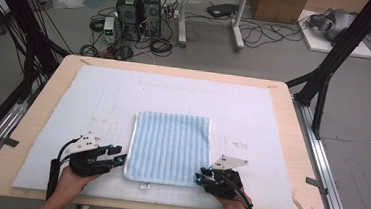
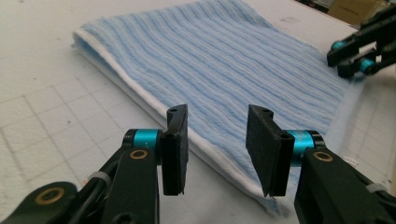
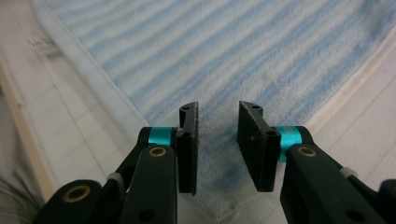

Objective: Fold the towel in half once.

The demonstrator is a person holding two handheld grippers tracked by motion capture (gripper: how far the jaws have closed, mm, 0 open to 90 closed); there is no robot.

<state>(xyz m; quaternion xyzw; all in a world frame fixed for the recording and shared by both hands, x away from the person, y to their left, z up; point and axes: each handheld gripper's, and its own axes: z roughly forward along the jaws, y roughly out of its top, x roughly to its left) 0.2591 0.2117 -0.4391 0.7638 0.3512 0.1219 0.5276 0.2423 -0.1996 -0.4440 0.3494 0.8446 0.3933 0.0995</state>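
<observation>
1. In the high view, a folded, light-blue striped terry towel (image 1: pixel 170 147) lay flat on a white gridded foam mat (image 1: pixel 98 97) covering the pale wooden table (image 1: pixel 40 113). The left tool (image 1: pixel 119 157), held in the person's left hand (image 1: pixel 75 176), sat at the towel's near left corner. The right tool (image 1: pixel 199 177), held in the right hand (image 1: pixel 231 201), sat at the near right corner.

2. In the left gripper view, the left tool (image 2: pixel 217 149) had its black jaws spread apart, straddling the towel's (image 2: pixel 224 60) white-bordered near edge without pinching it. The right tool (image 2: pixel 348 56) appeared farther off at the towel's other corner.

3. In the right gripper view, the right tool (image 3: pixel 217 144) had its jaws spread, hovering over the towel's (image 3: pixel 210 46) corner, with nothing between them gripped. The mat (image 3: pixel 79 135) lay beside it.
</observation>
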